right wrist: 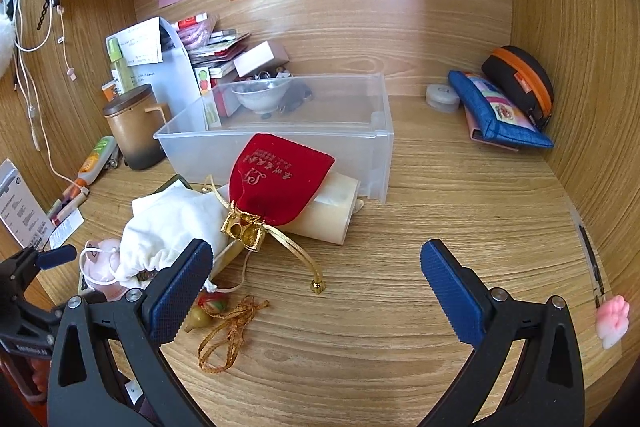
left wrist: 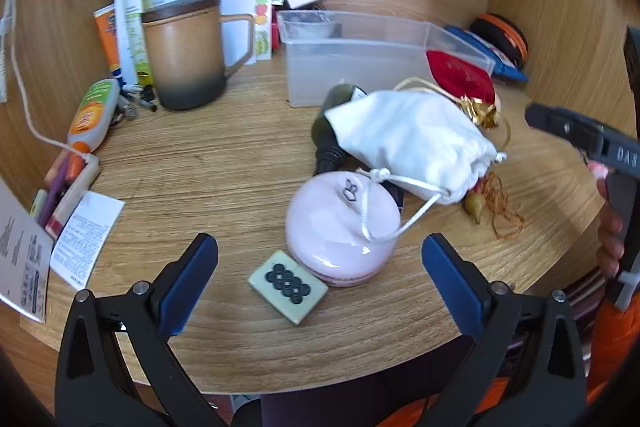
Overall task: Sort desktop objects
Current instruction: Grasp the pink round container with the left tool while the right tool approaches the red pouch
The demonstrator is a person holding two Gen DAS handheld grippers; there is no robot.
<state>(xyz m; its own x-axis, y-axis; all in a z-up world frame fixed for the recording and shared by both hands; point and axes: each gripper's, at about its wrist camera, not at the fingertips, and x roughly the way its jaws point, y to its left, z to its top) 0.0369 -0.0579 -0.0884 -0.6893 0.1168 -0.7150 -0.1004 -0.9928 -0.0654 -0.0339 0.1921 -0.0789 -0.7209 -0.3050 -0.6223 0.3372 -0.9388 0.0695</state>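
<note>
A clear plastic bin (left wrist: 360, 59) (right wrist: 304, 131) stands at the back of the desk. In front of it lie a white drawstring pouch (left wrist: 412, 143) (right wrist: 172, 223), a red velvet pouch (right wrist: 276, 179) (left wrist: 460, 75) with gold cord, a round pink case (left wrist: 340, 227), a mahjong tile (left wrist: 288, 285) and a small gourd charm (right wrist: 200, 319) on orange cord. My left gripper (left wrist: 320, 267) is open, just short of the tile and pink case. My right gripper (right wrist: 316, 283) is open above bare desk, right of the pouches.
A brown lidded mug (left wrist: 184, 55), tubes and papers stand at the back left. A blue pouch (right wrist: 500, 115) and a black-orange case (right wrist: 520, 79) lean in the right corner, beside a small round box (right wrist: 442, 98). A pink paw pen (right wrist: 612, 319) lies far right.
</note>
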